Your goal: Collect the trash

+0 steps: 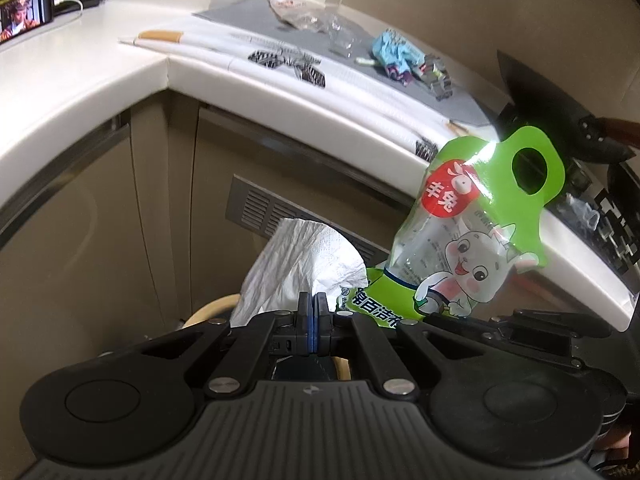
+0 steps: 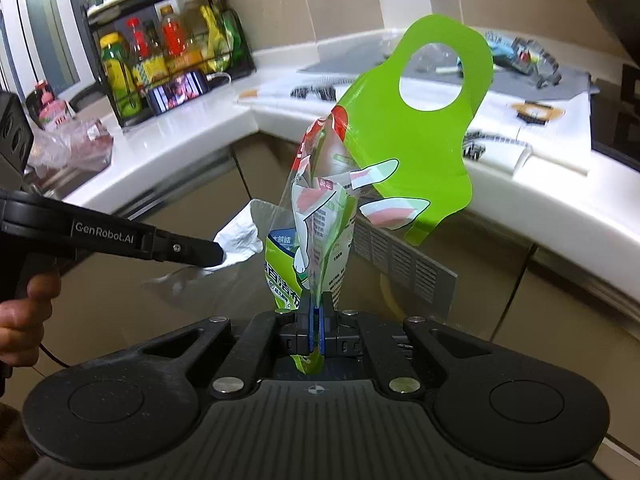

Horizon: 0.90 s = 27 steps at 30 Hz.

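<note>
My left gripper (image 1: 313,300) is shut on a crumpled white tissue (image 1: 300,268), held below counter height in front of the cabinets. My right gripper (image 2: 316,304) is shut on the bottom of an empty green plastic package (image 2: 400,140) with a cartoon animal and a round hanging hole; it stands up from the jaws. The package also shows at the right of the left wrist view (image 1: 460,240). The left gripper (image 2: 212,256) with the tissue (image 2: 240,240) shows at the left of the right wrist view. More trash lies on the counter: clear wrappers (image 1: 304,16) and a blue crumpled piece (image 1: 394,52).
A white L-shaped counter (image 1: 80,80) runs above beige cabinets with a vent grille (image 1: 272,208). A grey mat (image 1: 280,28) and patterned paper (image 1: 288,62) lie on it. A phone (image 2: 178,90) and a bottle rack (image 2: 160,44) stand at the back left. A wooden ring (image 1: 208,312) shows below the left gripper.
</note>
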### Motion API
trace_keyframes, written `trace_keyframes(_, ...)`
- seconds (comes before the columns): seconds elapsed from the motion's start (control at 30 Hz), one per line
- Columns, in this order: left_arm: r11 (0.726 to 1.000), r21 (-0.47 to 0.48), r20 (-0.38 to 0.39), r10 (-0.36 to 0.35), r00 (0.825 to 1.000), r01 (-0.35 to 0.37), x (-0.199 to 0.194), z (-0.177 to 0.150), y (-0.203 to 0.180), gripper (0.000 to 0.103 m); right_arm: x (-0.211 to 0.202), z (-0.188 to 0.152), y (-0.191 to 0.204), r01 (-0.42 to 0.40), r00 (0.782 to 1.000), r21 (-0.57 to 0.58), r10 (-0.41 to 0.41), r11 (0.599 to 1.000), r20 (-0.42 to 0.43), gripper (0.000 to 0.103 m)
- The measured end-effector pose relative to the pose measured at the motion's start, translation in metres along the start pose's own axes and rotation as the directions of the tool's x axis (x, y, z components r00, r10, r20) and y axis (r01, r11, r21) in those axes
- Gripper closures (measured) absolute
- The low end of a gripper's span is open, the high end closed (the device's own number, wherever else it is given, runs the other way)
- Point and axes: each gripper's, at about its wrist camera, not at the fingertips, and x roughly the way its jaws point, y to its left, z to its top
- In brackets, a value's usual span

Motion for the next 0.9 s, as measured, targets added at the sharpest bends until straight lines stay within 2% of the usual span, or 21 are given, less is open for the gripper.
trace_keyframes(0.5,1.000,-0.012,-0.087,0.019,0.996,-0.020,0.031,-0.007,0.009,0.103,0.025,-0.006,0.001,0.015,0.995,-0.020,-0.017,1.000,-0.099,0.100)
trace_keyframes(0.9,0.999,-0.029,-0.164,0.032,0.986,-0.038,0.067,-0.015,0.022,0.103,0.059,-0.016,0.004,0.026,0.978,-0.055,-0.037,0.998,-0.204,0.100)
